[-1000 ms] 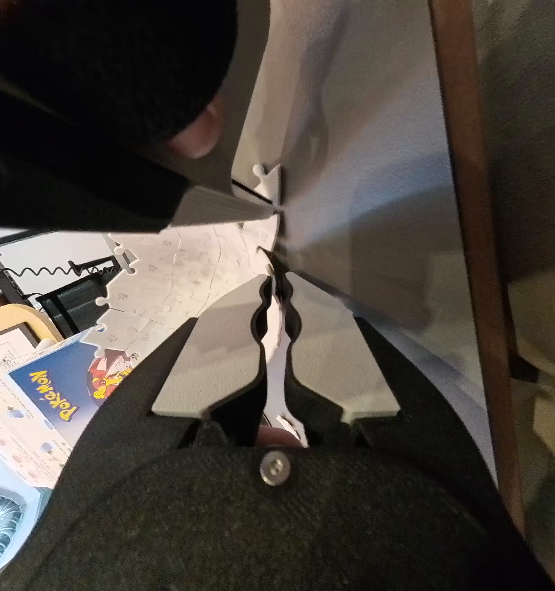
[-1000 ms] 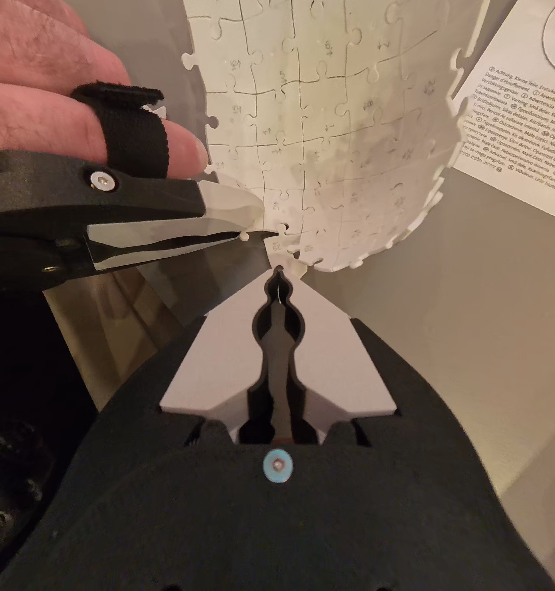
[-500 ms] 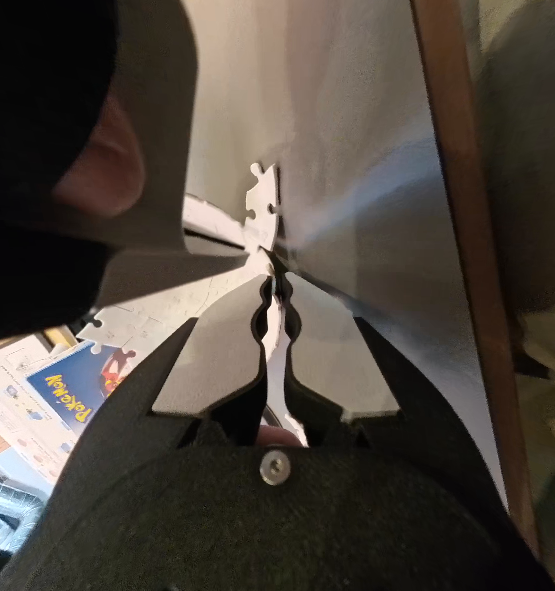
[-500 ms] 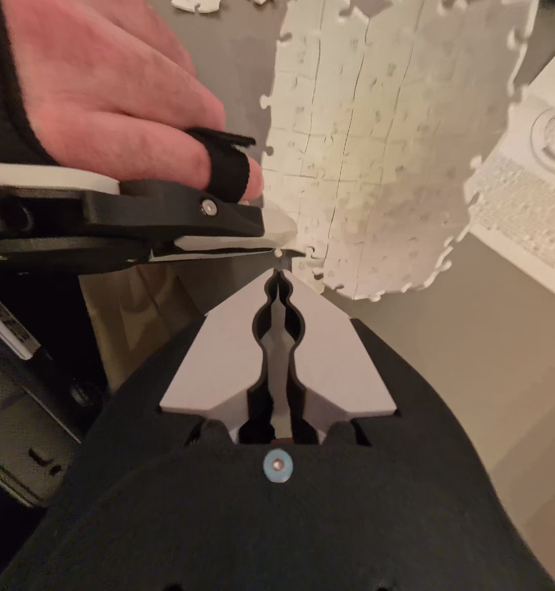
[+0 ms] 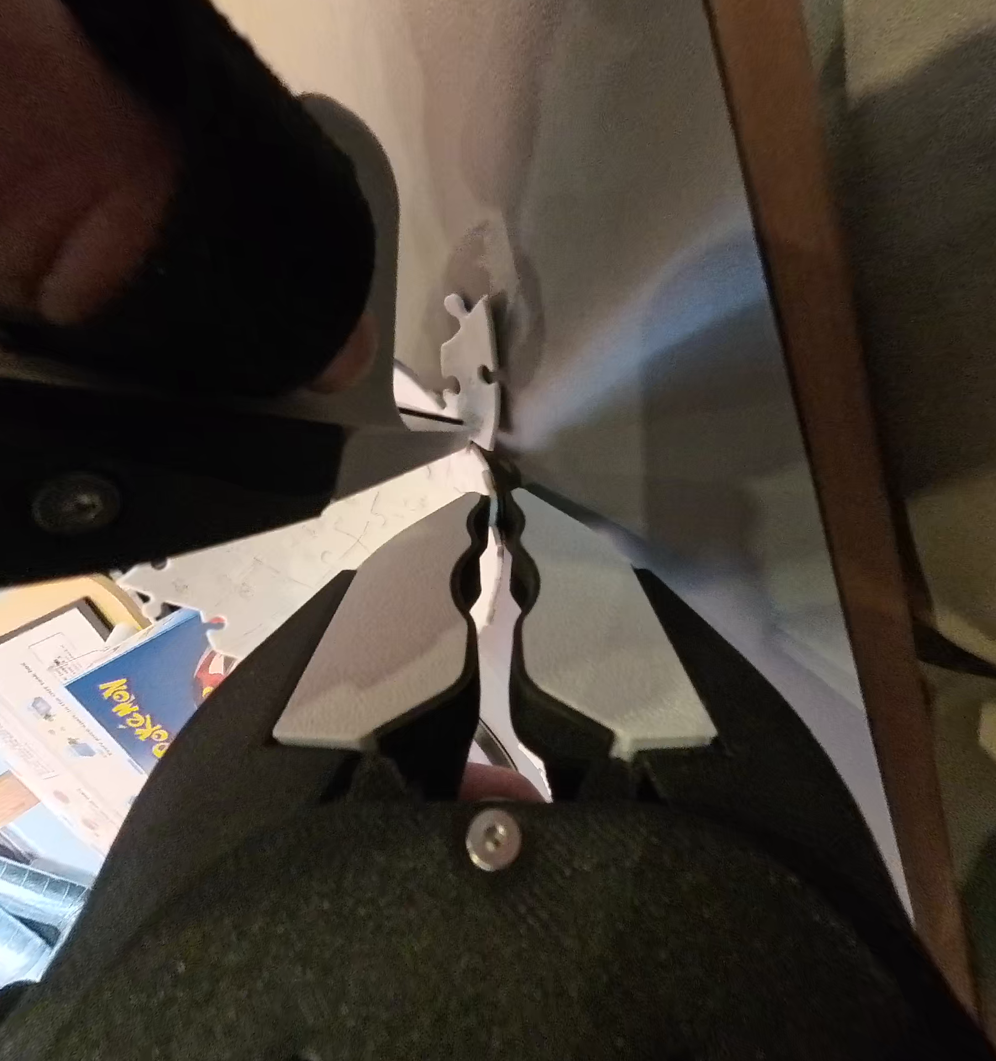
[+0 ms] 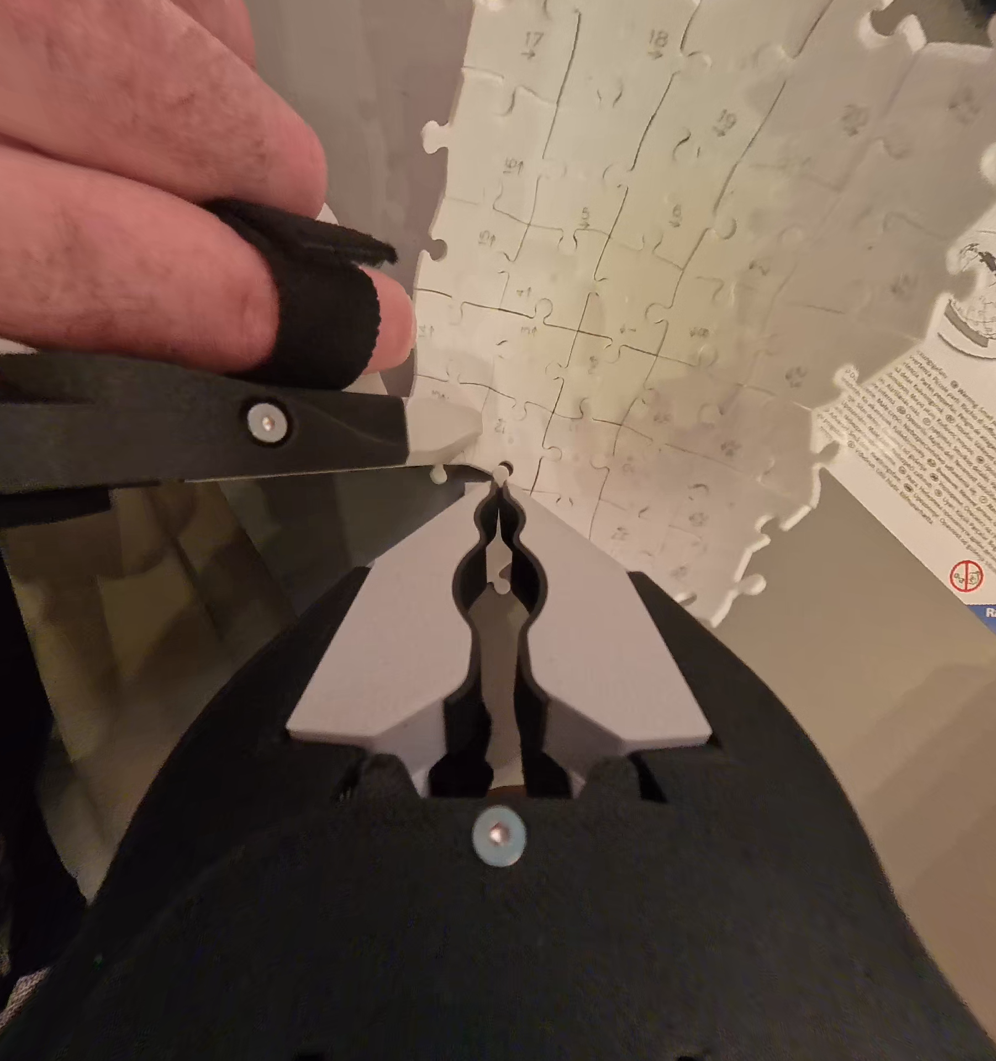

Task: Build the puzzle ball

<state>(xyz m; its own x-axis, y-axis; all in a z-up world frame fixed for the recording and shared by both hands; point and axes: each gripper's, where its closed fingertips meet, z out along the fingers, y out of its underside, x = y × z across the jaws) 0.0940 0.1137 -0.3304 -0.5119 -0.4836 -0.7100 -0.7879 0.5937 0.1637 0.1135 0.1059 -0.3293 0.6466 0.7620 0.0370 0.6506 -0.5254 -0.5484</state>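
Right wrist view: right gripper at lower centre, grey fingers pinched almost together on a small white puzzle piece seen edge-on in the narrow gap, its knob reaching the fingertips. Directly beyond the tips, touching or nearly touching that knob, the lower left edge of the curved white puzzle shell, many joined pieces with faint markings on the inner face, filling the upper centre and right of the frame above a grey table. Entering from the left, the left gripper seen side-on, clamped flat on the shell's lower left rim, with a bare hand above it and one finger under a black strap. At right edge, a printed instruction sheet lying on the table, partly under the shell. Left wrist view, blurred: left gripper at centre, fingers closed tight on the shell's thin white edge running down the slot. Just above the tips, the single piece shown broadside with its lobes, held by the right gripper coming in dark from the left. Only here: a blue printed box at lower left, a brown wooden edge down the right side. Only in the right view: the shell's full inner surface.
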